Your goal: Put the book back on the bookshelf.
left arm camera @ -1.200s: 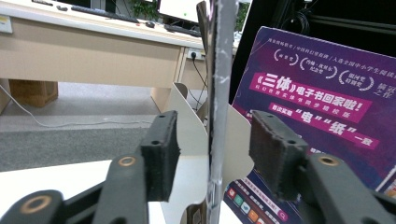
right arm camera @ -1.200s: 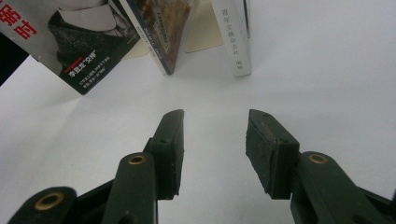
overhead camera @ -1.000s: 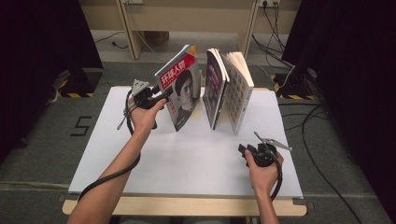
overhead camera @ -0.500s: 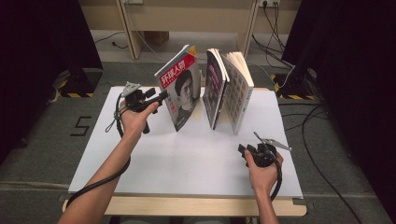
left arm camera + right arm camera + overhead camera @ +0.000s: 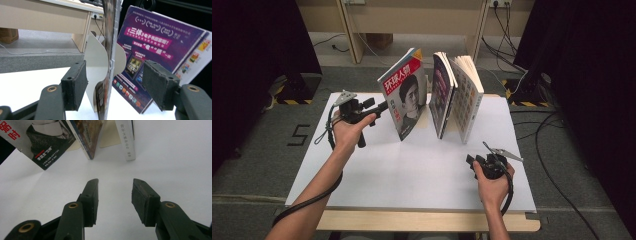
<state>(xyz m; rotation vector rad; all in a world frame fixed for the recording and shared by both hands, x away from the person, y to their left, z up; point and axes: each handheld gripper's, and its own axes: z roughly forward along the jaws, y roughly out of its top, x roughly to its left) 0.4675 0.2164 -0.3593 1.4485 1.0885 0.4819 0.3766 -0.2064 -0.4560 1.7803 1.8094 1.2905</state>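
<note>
Three publications stand on the white table (image 5: 412, 170). A red-covered magazine (image 5: 404, 95) leans at the left, a dark purple magazine (image 5: 441, 97) stands in the middle, and a pale book (image 5: 468, 95) is at the right. My left gripper (image 5: 383, 106) points at the red magazine's left edge. In the left gripper view that edge (image 5: 110, 57) stands between the pads (image 5: 75, 85) without touching them. These jaws have just been opening. My right gripper (image 5: 471, 161) rests low near the table's front right, open over bare table (image 5: 115, 182).
A white bookend (image 5: 96, 67) stands behind the red magazine, with the purple magazine's back cover (image 5: 155, 47) beyond it. Wooden furniture legs (image 5: 349, 30) and cables (image 5: 532, 120) lie on the floor past the table. Black curtains close both sides.
The left hand has drawn back to the left, away from the red magazine, and its jaws have spread off the cover's edge. The right hand has kept still.
</note>
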